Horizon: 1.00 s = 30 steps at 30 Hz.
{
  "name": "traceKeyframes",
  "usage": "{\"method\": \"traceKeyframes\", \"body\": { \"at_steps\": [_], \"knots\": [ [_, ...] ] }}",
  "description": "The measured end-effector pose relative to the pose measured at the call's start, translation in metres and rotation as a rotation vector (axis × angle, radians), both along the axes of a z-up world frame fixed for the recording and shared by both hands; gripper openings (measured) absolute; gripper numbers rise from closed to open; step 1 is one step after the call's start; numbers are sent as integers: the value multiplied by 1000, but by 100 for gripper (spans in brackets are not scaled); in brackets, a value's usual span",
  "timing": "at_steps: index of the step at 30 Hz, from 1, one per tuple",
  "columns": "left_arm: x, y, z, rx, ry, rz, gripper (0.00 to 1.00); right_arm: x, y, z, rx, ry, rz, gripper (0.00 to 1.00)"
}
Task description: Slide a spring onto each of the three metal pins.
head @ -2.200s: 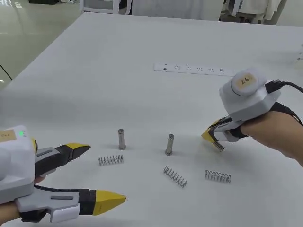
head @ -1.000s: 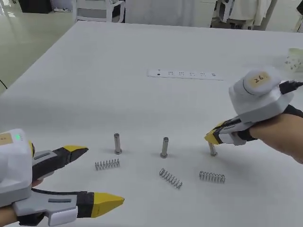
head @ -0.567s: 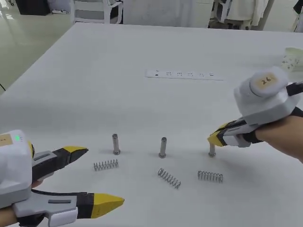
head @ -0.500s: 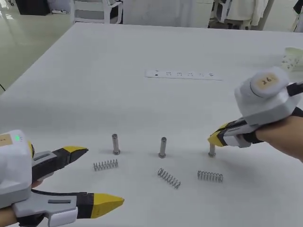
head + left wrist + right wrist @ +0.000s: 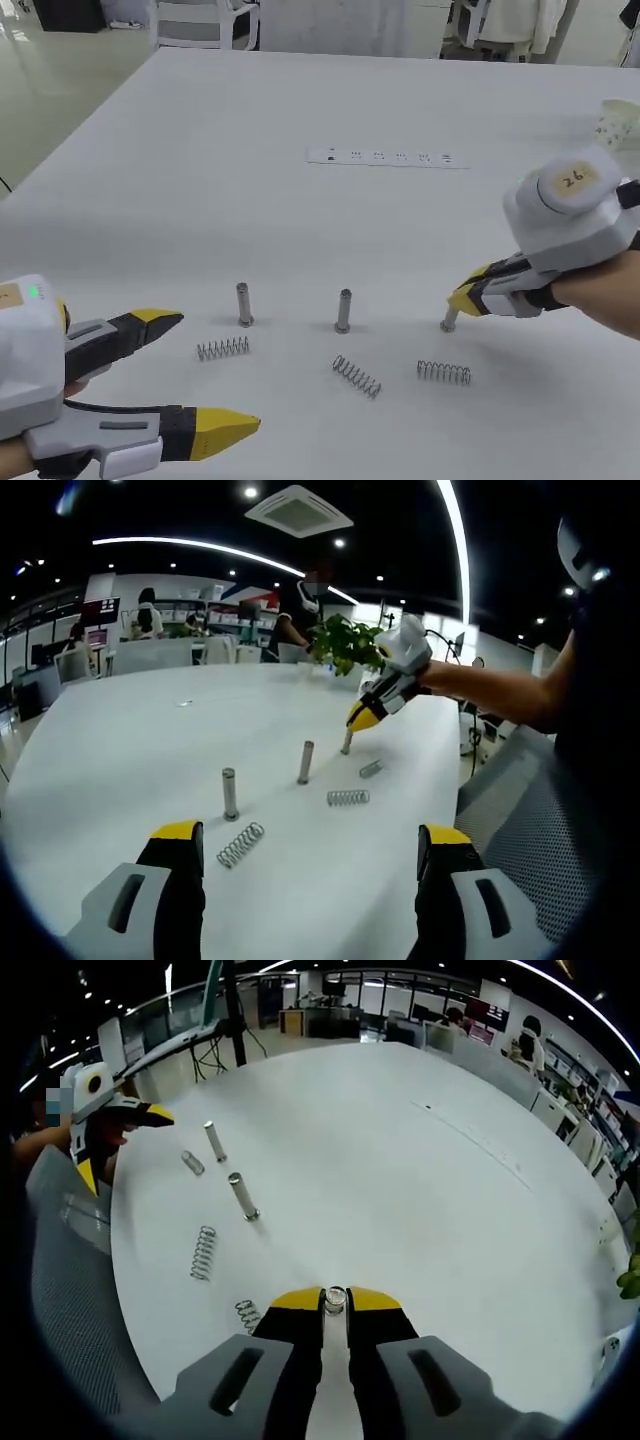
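Since the earlier frames the right tool (image 5: 462, 298) has lowered the third pin (image 5: 449, 320) onto the desk (image 5: 300, 220), right of centre, where the pin now leans.

Lower left, the left tool (image 5: 222, 370) is spread and empty. Next, the left pin (image 5: 244, 304) and middle pin (image 5: 344, 310) stand upright and bare. The left spring (image 5: 223, 348), middle spring (image 5: 357, 376) and right spring (image 5: 443, 373) lie loose, so none is fitted.

At right, the right tool pinches the third pin's head. Whether its base sits flat is unclear.

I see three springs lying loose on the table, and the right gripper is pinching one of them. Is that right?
Not quite. The right gripper is pinching a metal pin, not a spring, as the right gripper view shows. The three springs do lie loose on the table.
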State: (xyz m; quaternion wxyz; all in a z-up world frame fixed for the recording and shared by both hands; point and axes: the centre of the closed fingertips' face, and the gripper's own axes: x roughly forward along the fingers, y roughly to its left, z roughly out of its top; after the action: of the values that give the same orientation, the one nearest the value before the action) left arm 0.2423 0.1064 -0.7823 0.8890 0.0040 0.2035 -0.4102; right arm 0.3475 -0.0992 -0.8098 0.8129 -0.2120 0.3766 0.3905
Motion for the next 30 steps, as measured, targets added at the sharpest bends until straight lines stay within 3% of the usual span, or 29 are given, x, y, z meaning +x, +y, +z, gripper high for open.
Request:
{"method": "traceKeyframes", "body": {
  "at_steps": [20, 30],
  "knots": [
    [-1, 2, 0, 5, 1, 3, 85, -1, 3, 0, -5, -9, 16, 10],
    [-2, 4, 2, 4, -5, 6, 85, -2, 3, 3, -5, -29, 25, 22]
  ]
}}
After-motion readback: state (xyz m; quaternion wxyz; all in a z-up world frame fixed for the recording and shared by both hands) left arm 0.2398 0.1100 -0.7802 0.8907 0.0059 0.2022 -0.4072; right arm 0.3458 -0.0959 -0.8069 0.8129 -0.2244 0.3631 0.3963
